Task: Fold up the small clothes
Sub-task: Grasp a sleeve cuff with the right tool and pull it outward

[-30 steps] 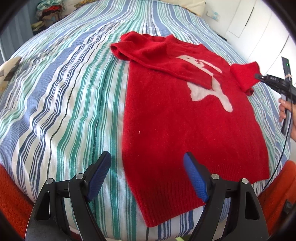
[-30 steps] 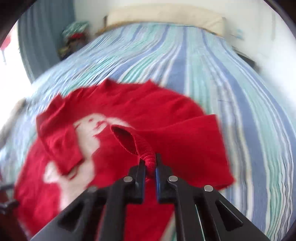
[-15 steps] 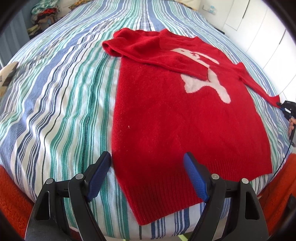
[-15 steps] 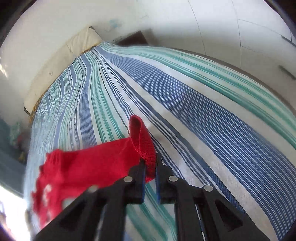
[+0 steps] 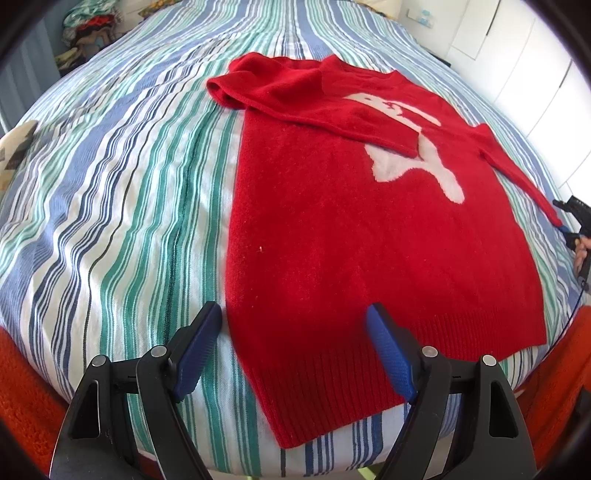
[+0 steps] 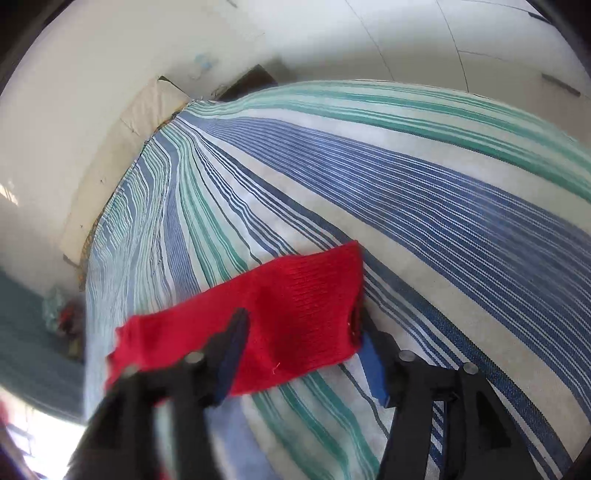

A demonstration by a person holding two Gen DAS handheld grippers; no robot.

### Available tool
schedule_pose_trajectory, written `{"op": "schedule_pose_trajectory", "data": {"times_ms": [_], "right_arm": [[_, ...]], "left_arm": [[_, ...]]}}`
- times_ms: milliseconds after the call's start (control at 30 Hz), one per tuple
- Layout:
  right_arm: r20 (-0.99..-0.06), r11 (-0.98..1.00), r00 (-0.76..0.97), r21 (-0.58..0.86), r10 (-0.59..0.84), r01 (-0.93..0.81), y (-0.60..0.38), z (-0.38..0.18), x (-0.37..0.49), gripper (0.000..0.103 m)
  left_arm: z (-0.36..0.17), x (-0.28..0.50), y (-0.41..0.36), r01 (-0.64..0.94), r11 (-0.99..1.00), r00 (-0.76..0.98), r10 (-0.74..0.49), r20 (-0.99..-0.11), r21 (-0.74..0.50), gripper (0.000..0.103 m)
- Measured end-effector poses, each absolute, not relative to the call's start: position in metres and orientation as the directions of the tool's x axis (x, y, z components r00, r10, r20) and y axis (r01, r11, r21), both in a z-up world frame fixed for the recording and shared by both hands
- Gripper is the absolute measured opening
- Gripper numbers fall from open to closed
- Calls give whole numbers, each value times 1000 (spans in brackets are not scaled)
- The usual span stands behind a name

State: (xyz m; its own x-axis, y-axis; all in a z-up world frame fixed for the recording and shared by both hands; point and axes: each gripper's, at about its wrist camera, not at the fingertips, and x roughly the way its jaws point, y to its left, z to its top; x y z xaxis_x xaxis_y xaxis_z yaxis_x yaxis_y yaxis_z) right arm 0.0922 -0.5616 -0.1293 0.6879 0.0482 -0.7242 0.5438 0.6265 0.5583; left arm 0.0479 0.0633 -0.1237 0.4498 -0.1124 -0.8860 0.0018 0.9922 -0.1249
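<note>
One red knit sweater (image 5: 369, 236) lies collar toward twelve o'clock; left tongs (image 5: 295, 354) wide, right tongs (image 6: 303, 354) just opening off its ribbed cuff (image 6: 314, 295).

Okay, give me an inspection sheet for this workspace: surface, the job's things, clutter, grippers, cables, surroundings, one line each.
Surface: bed with a striped sheet, lightly wrinkled.
Job's things: red sweater lying flat, one sleeve folded across the chest, the other sleeve stretched out sideways.
Clutter: pile of clothes at the far corner.
Grippers: left gripper open above the sweater's hem, holding nothing; right gripper has just been opening, the sleeve cuff lying loose between its jaws.
Cables: thin black cable hanging below the right gripper.
Surroundings: white cupboard doors, pillow at the head end.
</note>
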Motion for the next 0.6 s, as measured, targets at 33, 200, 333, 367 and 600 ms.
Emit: {"op": "schedule_pose_trajectory", "data": {"times_ms": [33,200,333,367,600], "right_arm": [[-731,620,681,559,53,551,-563,-131,94,49],[-822,658,564,382,-79,649,-567,-131,89,3],[-844,625,523,347,-117,699,-573,-137,75,3],[-848,631,516,332,-126,701,-571,-136,76,3],[-852,650,490,268,-185,711,-562,-132,74,5]], "left_arm": [[-124,48,63,2,992,449,-111,-887,-123,82],[-124,46,63,7,994,452,-104,-886,-113,82],[-126,48,63,10,994,444,-99,-890,-106,82],[-127,48,62,12,995,444,-97,-891,-102,83],[-119,46,64,14,998,446,-60,-893,-60,82]]}}
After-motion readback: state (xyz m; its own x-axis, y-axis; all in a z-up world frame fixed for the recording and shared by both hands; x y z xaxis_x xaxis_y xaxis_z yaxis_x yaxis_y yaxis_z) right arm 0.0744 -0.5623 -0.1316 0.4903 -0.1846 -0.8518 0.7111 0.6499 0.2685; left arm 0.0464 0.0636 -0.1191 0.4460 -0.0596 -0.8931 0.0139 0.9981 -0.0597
